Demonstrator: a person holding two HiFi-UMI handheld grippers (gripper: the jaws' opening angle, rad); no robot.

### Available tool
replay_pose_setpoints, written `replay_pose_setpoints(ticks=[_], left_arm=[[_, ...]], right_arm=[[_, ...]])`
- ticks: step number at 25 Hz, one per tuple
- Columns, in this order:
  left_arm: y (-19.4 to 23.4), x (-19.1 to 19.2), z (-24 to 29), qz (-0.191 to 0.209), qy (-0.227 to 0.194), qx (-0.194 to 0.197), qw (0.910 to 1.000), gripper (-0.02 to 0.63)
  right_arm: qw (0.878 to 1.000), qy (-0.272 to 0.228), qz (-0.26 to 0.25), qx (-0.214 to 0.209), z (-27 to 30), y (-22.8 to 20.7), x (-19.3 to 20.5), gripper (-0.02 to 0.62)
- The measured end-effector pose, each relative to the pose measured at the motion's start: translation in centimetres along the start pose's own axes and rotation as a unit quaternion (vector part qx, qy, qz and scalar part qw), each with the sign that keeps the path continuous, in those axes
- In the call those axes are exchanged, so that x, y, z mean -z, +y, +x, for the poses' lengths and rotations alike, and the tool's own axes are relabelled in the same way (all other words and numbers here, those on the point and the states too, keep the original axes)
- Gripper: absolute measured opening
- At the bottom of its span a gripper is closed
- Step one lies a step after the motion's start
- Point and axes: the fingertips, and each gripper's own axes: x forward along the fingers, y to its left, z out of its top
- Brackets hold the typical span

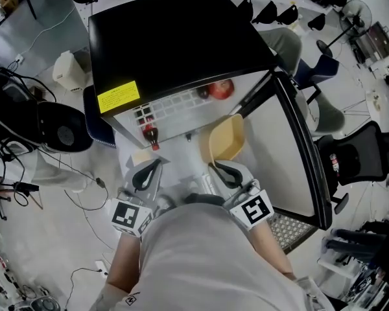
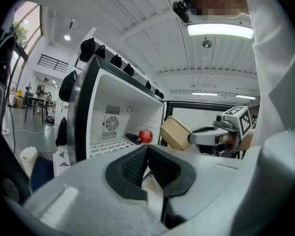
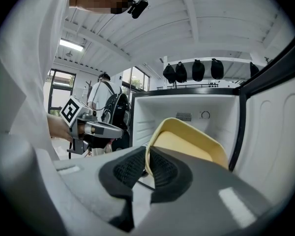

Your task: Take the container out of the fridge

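Observation:
A small fridge [image 1: 175,37] with a black top stands open, its door [image 1: 292,148] swung to the right. My right gripper [image 1: 214,167] is shut on the rim of a tan-yellow container [image 1: 225,140], held tilted just in front of the fridge opening. In the right gripper view, the pads [image 3: 160,168] pinch the container's [image 3: 187,144] edge. My left gripper [image 1: 157,164] hovers to its left with the jaws closed on nothing [image 2: 147,149]. The left gripper view shows the container [image 2: 176,133] outside the cavity.
A red apple [image 1: 221,90] and a dark item [image 2: 132,138] lie on the wire shelf inside. A small red-capped bottle [image 1: 150,135] sits lower down. A white jug [image 1: 68,70], cables and office chairs [image 1: 363,151] surround the fridge.

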Motion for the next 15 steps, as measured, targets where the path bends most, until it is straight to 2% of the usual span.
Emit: replay_pose_setpoints(ticks=[15], left_arm=[[0.2, 0.8, 0.1, -0.007, 0.010, -0.014, 0.9998, 0.009]], right_arm=[[1.000, 0.017, -0.008, -0.020, 0.5, 0.3, 1.2, 0.028]])
